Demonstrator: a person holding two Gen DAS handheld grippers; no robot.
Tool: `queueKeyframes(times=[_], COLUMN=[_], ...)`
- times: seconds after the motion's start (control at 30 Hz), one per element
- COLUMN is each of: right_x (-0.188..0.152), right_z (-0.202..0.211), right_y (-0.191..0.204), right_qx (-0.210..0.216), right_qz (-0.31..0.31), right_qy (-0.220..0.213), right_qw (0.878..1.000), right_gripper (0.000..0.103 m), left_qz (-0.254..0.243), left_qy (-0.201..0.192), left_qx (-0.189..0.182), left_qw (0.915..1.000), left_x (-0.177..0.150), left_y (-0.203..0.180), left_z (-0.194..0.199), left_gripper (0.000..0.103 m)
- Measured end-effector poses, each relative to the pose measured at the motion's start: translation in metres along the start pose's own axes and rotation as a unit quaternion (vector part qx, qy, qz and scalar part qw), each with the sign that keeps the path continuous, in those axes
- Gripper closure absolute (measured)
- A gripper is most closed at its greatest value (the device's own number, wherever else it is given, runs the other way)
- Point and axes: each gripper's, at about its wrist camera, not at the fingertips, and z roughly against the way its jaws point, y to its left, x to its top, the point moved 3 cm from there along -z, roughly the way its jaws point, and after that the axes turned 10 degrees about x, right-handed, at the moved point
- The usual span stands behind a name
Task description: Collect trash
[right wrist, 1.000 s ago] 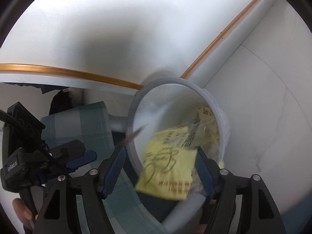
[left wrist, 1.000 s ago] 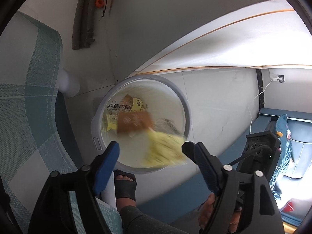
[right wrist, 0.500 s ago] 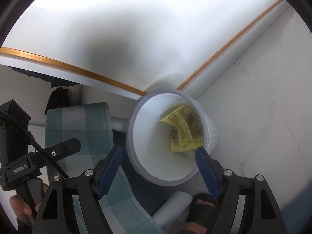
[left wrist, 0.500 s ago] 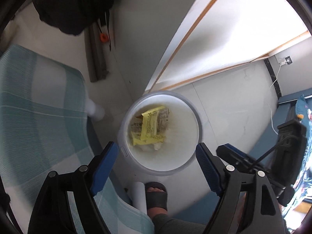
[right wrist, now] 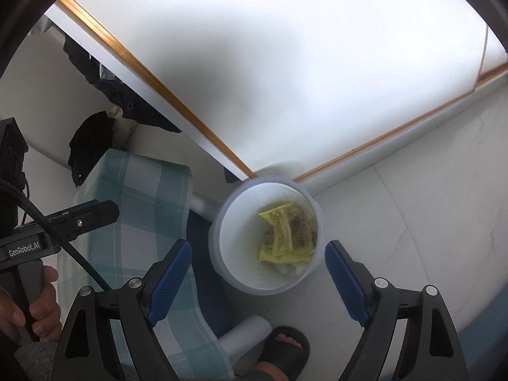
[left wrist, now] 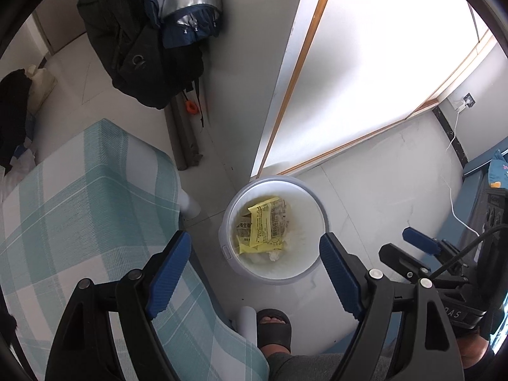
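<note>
I hold both grippers high over the white bin (left wrist: 317, 209), pointing steeply down at it. My left gripper (left wrist: 255, 273) stands wide open with nothing between its blue pads (left wrist: 168, 273). My right gripper (right wrist: 257, 277) is also spread wide and empty; its jaws have just been opening further, and nothing lies between them. The trash is inside the bin: yellow printed wrappers (left wrist: 262, 225) lie on its bottom, with a bit of crumpled white paper (left wrist: 273, 255) at their lower edge. From the right wrist view the same wrappers (right wrist: 282, 235) sit toward the far right side of the bin (right wrist: 231, 254). The bin stands on the pale floor (left wrist: 381, 197), just beside the corner of a white, wood-edged panel (left wrist: 365, 63). A green checked cushion (left wrist: 79, 206) lies to the left of it. My sandalled foot (left wrist: 273, 327) is near the bin's closest edge.
</note>
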Motion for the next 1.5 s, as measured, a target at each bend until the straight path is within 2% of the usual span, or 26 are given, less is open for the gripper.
queueKeyframes(times=[0.3, 0.63, 1.5], right_x=[-0.003, -0.003, -0.006], right_z=[0.016, 0.026, 0.024], right_y=[0.016, 0.016, 0.012], right_qx=[-0.012, -0.012, -0.007], right_qz=[0.017, 0.009, 0.001], right_qy=[-0.006, -0.013, -0.014], right_qw=[1.000, 1.000, 1.000], right_gripper=[0.017, 0.017, 0.017], left_qz=[0.012, 0.005, -0.004], left_qy=[-0.011, -0.018, -0.009], left_qx=[0.014, 0.011, 0.013], left_qw=[0.9998, 0.9998, 0.9999], left_x=[-0.008, -0.010, -0.016], left_y=[0.004, 0.003, -0.001], left_z=[0.010, 0.019, 0.018], left_gripper=[0.022, 0.022, 0.022])
